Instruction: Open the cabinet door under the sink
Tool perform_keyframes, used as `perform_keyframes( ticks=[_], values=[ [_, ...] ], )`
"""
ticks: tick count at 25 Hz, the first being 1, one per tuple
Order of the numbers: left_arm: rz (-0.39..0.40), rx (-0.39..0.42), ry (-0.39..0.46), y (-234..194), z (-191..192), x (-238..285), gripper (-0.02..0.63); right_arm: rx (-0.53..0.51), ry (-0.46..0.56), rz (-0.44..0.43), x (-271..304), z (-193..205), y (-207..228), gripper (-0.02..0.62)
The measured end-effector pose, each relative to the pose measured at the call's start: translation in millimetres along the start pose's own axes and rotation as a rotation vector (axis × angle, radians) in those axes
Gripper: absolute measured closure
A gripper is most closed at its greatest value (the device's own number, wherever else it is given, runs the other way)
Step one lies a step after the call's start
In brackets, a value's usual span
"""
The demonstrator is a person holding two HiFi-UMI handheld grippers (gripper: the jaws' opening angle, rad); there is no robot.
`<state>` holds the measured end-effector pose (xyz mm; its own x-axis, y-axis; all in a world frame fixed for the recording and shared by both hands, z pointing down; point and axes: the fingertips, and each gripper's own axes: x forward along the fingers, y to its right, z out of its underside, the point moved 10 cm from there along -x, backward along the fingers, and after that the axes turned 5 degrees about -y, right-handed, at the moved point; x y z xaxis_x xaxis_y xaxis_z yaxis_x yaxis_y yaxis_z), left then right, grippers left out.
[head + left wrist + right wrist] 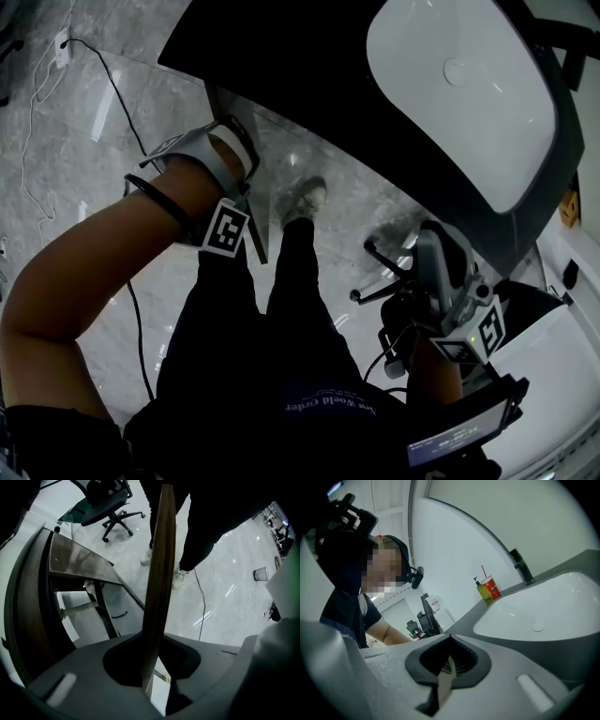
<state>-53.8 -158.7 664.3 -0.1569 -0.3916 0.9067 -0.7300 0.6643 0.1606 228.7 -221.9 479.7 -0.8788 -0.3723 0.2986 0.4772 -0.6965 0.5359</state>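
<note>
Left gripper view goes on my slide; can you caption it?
Left gripper grips the edge of the brown cabinet door, office chair on the pale floor beyond.

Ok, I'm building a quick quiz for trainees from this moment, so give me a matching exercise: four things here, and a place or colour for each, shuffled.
Things:
1. cabinet door
2. sink basin
3. red cup
4. office chair

Descriptions:
A. white, set in the dark countertop
B. on the pale floor, near the person's legs
C. edge-on between the left gripper's jaws
D. beside a green bottle

Pairs: 1-C, 2-A, 3-D, 4-B
</note>
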Motion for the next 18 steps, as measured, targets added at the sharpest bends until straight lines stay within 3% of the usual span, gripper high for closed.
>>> perform_keyframes(
  ticks=[12,18],
  values=[
    [0.062,0.216,-0.047,40.1,12.7,-1.7,0.503,0.027,0.012,0.002,-8.1,4.7,1.2,0.595],
    [0.066,0.218,-0.028,33.6,15.5,-3.7,0.503,0.033,-0.004,-0.016,2.8,4.5,-2.0,0.595]
  ],
)
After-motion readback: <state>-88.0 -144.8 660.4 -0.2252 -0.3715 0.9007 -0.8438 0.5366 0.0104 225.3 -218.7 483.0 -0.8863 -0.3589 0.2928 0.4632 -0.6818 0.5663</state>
